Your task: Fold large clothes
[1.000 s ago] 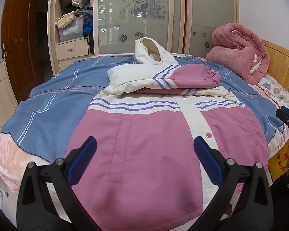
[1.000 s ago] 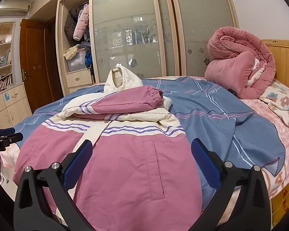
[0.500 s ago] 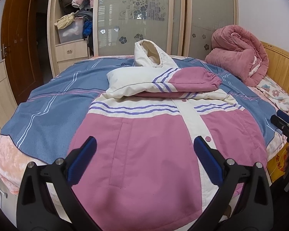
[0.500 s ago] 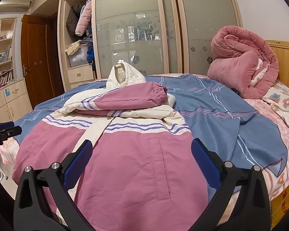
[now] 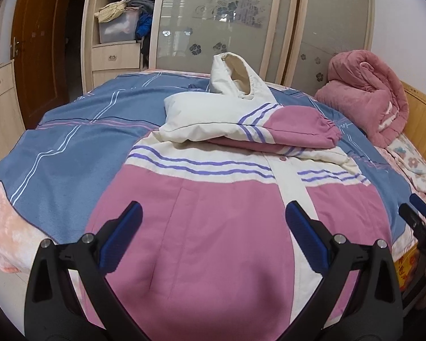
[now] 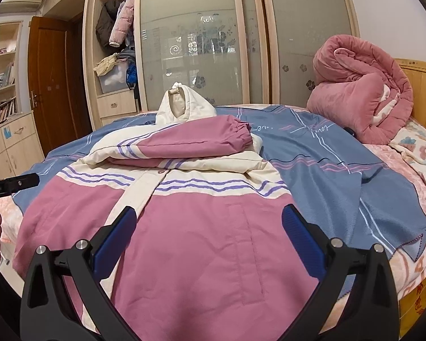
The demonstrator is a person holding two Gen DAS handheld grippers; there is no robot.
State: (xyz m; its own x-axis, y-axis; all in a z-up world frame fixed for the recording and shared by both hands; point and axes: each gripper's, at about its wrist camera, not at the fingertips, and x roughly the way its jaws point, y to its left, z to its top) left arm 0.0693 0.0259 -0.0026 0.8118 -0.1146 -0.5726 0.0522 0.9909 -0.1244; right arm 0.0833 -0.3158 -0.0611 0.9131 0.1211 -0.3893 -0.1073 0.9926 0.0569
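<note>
Jacket (image 5: 213,227) lies beneath both open hand-held grippers.

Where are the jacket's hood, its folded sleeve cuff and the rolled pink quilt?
hood (image 5: 235,78), left wrist view, cream lining at its opening
folded sleeve cuff (image 6: 241,135), right wrist view, gathered pink end
rolled pink quilt (image 6: 357,85), right wrist view, outer roll

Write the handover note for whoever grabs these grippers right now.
Left gripper: open, empty, over the jacket's lower half.
Right gripper: open, empty, likewise.
Jacket: front up on the blue blanket, hood standing at the far end.
Done: both sleeves folded across the chest.
Left: take the near hem, hidden below both views, and fold the body up towards the hood.
</note>
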